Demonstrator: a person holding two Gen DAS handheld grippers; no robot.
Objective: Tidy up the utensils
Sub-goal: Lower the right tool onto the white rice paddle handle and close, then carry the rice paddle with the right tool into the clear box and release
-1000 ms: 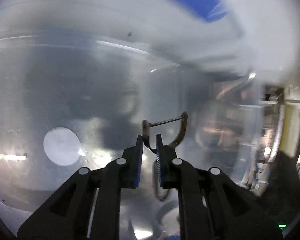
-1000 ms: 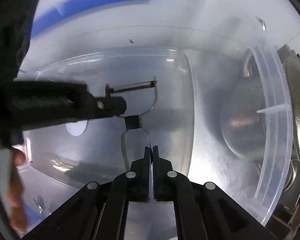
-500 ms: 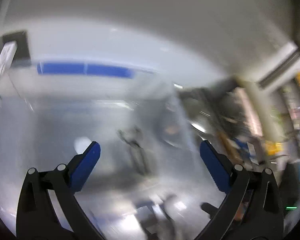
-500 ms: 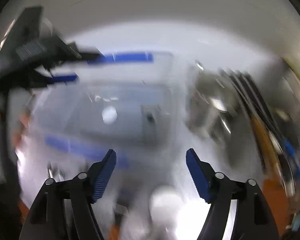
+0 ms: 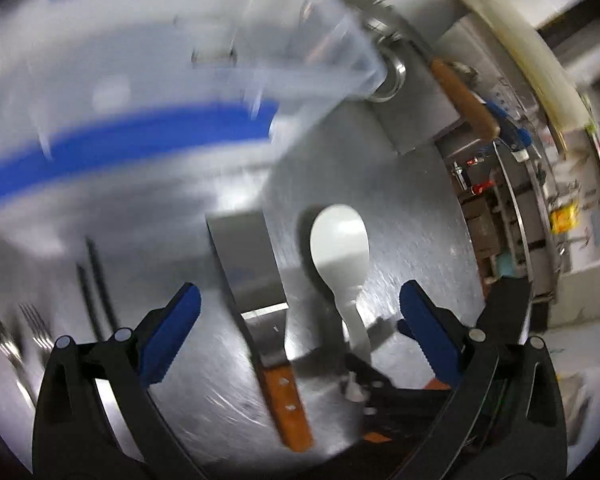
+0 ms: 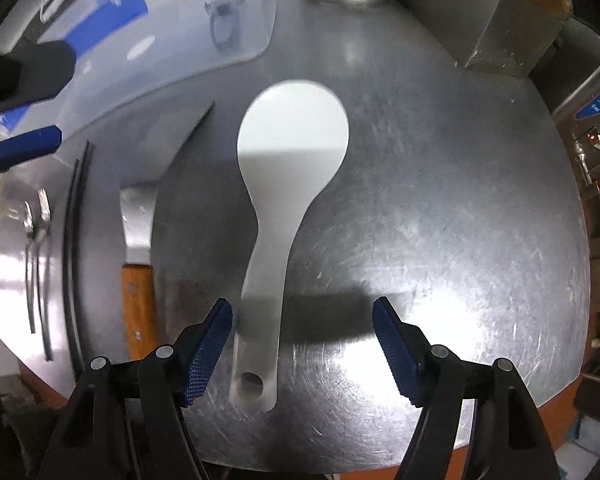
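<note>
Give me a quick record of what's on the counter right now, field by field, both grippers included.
surface: scratched steel counter
nearest utensil: white plastic rice paddle, lying flat, handle toward right gripper
beside it: wooden-handled steel spatula, flat, left of paddle
further left: black chopsticks, then metal fork
container: clear plastic bin with blue trim, metal peeler inside
right gripper: open, over paddle handle
left gripper: open, empty

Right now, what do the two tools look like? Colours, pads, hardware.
Both match: left tool and right tool have black angular plastic fingers with round silver pivot pins, tipped with blue pads with a fine ridged texture. No cables, sleeves or markings visible.
</note>
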